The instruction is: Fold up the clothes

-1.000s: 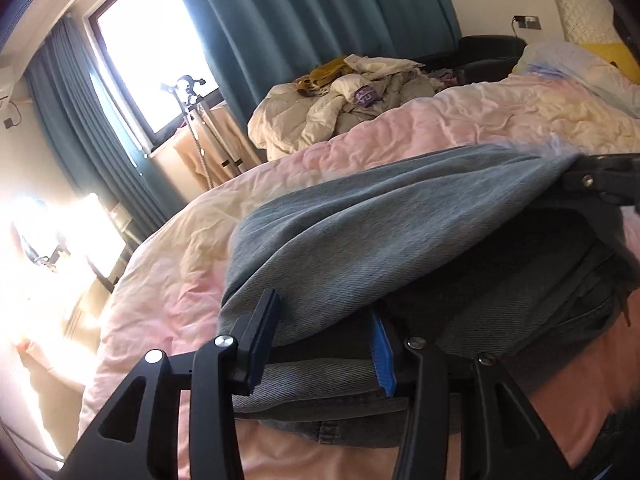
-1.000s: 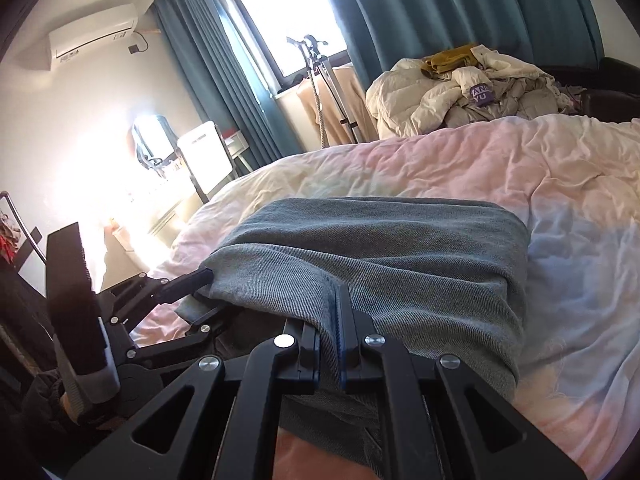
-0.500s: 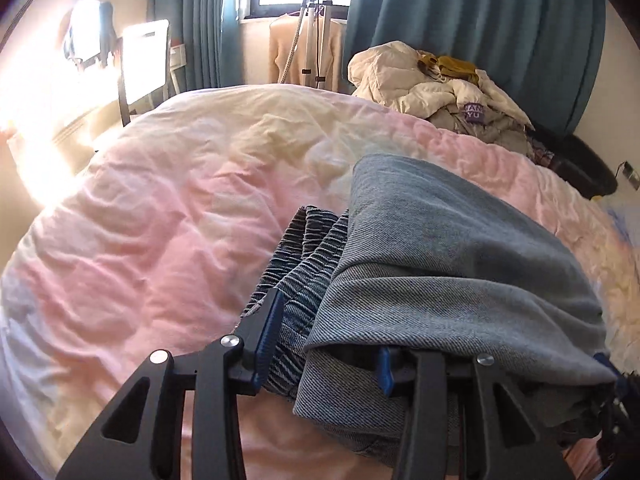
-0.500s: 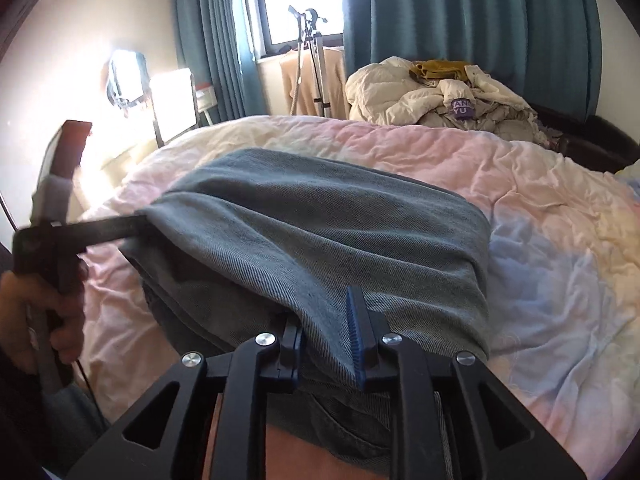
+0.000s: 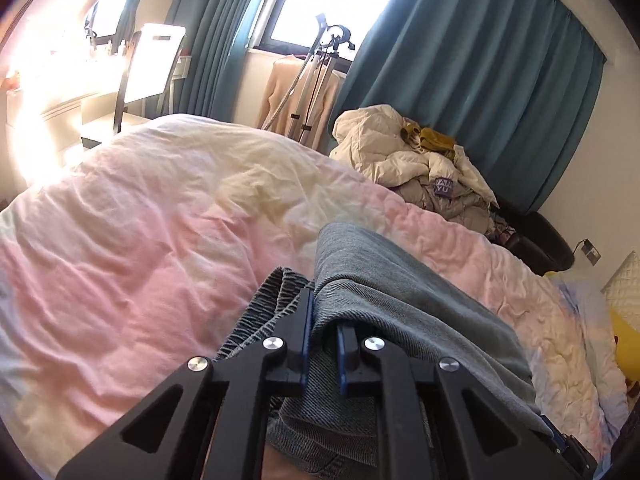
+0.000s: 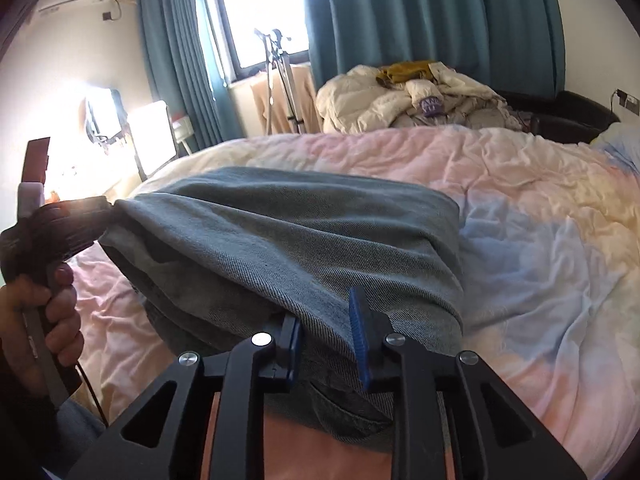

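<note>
Grey-blue jeans [image 5: 404, 300] [image 6: 300, 232] lie folded on the bed, their top layer raised like a tent. My left gripper [image 5: 323, 320] is closing on the fold's left edge and its blue pads pinch the denim. A striped ribbed band [image 5: 272, 296] shows just left of it. In the right wrist view a hand [image 6: 52, 300] holds that left gripper [image 6: 106, 206] at the jeans' left corner. My right gripper [image 6: 326, 330] stands slightly open at the near edge. The denim fold drapes between its fingers, and the right pad's ribbed face shows bare.
A pink and cream quilt [image 5: 140, 240] [image 6: 540, 220] covers the bed all around the jeans. A heap of cream jackets [image 5: 400, 160] [image 6: 400, 96] lies at the far side. Beyond stand a tripod [image 5: 316, 80], teal curtains [image 5: 460, 80] and a white chair [image 5: 154, 60].
The left gripper rolled and swung round to the jeans' left edge, then its jaws narrowed onto the fold. The right gripper's jaws parted from a tight pinch to a small gap.
</note>
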`<state>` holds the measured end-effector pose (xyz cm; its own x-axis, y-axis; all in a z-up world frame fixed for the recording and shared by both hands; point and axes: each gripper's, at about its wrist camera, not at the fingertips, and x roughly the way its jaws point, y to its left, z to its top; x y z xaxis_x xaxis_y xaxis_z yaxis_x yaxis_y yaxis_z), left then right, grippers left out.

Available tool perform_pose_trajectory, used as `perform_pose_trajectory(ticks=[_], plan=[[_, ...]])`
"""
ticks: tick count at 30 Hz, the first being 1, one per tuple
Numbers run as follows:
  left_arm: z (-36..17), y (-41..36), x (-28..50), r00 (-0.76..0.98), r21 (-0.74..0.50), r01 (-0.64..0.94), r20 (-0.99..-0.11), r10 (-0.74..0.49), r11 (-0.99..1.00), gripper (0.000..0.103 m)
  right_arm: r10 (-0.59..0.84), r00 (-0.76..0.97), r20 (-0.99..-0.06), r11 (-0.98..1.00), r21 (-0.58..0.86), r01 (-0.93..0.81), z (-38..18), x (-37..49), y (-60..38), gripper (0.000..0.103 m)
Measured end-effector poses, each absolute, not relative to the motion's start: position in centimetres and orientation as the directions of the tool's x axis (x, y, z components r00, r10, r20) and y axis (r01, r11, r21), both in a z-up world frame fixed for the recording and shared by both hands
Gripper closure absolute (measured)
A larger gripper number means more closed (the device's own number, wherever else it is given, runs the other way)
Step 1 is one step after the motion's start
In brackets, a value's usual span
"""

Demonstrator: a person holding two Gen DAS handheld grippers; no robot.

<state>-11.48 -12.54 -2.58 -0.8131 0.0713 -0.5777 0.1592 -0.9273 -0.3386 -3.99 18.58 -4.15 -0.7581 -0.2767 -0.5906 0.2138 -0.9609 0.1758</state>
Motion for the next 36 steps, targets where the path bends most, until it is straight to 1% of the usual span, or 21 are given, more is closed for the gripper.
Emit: perform_pose_trajectory(ticks=[1, 3, 4, 7, 9, 12, 14, 15, 17, 18, 19, 21, 26, 32, 36], plan=[[-2.6, -12.9, -11.6, -0.813, -0.341, 0.166, -0.578, 0.067, -0.925, 0.093, -0.279, -0.747, -0.603, -0.960, 0.160, 0.230, -4.3, -4.1, 17.9, 0.083], [-4.3, -14.0, -12.8, -0.765, -0.370, 0.208, -0.639, 0.085, -0.906, 0.093, -0.281, -0.721, -0.633, -0.957, 0.127, 0.261, -4.8, -4.5, 16.6, 0.083], [-5.4, -14.6, -13.2, -0.737, -0.382, 0.233, -0.670, 0.094, -0.894, 0.093, -0.273, -0.695, -0.665, -0.956, 0.111, 0.270, -5.6, -4.9, 16.0, 0.083], [-8.0, -15.6, -14.1, -0.672, -0.422, 0.279, -0.728, 0.138, -0.863, 0.091, -0.265, -0.624, -0.735, -0.953, 0.100, 0.286, -7.8, -6.1, 15.0, 0.083], [-8.0, -15.8, -13.9, -0.679, -0.441, 0.277, -0.718, 0.151, -0.853, 0.091, -0.283, -0.612, -0.738, -0.950, 0.130, 0.283, -8.1, -6.5, 15.4, 0.083], [-7.7, -16.0, -13.4, -0.682, -0.454, 0.275, -0.714, 0.161, -0.847, 0.084, -0.311, -0.600, -0.737, -0.945, 0.174, 0.276, -8.4, -6.8, 16.0, 0.083], [-7.6, -16.2, -12.8, -0.683, -0.479, 0.276, -0.707, 0.181, -0.833, 0.084, -0.322, -0.596, -0.735, -0.943, 0.193, 0.271, -8.4, -6.9, 16.4, 0.083], [-7.6, -16.6, -12.3, -0.686, -0.512, 0.285, -0.699, 0.201, -0.810, 0.083, -0.327, -0.595, -0.735, -0.942, 0.202, 0.268, -8.4, -6.9, 16.6, 0.083], [-7.6, -17.5, -11.2, -0.693, -0.574, 0.301, -0.680, 0.239, -0.761, 0.078, -0.334, -0.592, -0.734, -0.940, 0.213, 0.266, -8.2, -6.8, 16.8, 0.083], [-7.6, -17.9, -10.6, -0.697, -0.604, 0.310, -0.670, 0.257, -0.734, 0.073, -0.334, -0.592, -0.733, -0.940, 0.214, 0.266, -8.2, -6.7, 16.9, 0.083], [-7.7, -18.4, -9.9, -0.704, -0.633, 0.323, -0.658, 0.269, -0.703, 0.065, -0.333, -0.591, -0.735, -0.940, 0.213, 0.265, -8.0, -6.6, 16.9, 0.083], [-8.0, -19.1, -8.5, -0.713, -0.672, 0.346, -0.642, 0.281, -0.655, 0.055, -0.329, -0.589, -0.738, -0.942, 0.209, 0.263, -7.8, -6.5, 17.0, 0.083], [-9.2, -18.9, -7.2, -0.676, -0.689, 0.393, -0.665, 0.316, -0.609, 0.050, -0.330, -0.585, -0.741, -0.941, 0.214, 0.260, -7.1, -6.0, 17.2, 0.083], [-11.9, -18.3, -7.7, -0.626, -0.754, 0.407, -0.642, 0.444, -0.516, 0.048, -0.341, -0.578, -0.741, -0.939, 0.239, 0.248, -6.6, -5.7, 17.7, 0.083], [-13.6, -18.6, -7.7, -0.636, -0.791, 0.434, -0.608, 0.475, -0.432, 0.046, -0.345, -0.574, -0.742, -0.938, 0.249, 0.242, -6.8, -5.8, 17.6, 0.083]])
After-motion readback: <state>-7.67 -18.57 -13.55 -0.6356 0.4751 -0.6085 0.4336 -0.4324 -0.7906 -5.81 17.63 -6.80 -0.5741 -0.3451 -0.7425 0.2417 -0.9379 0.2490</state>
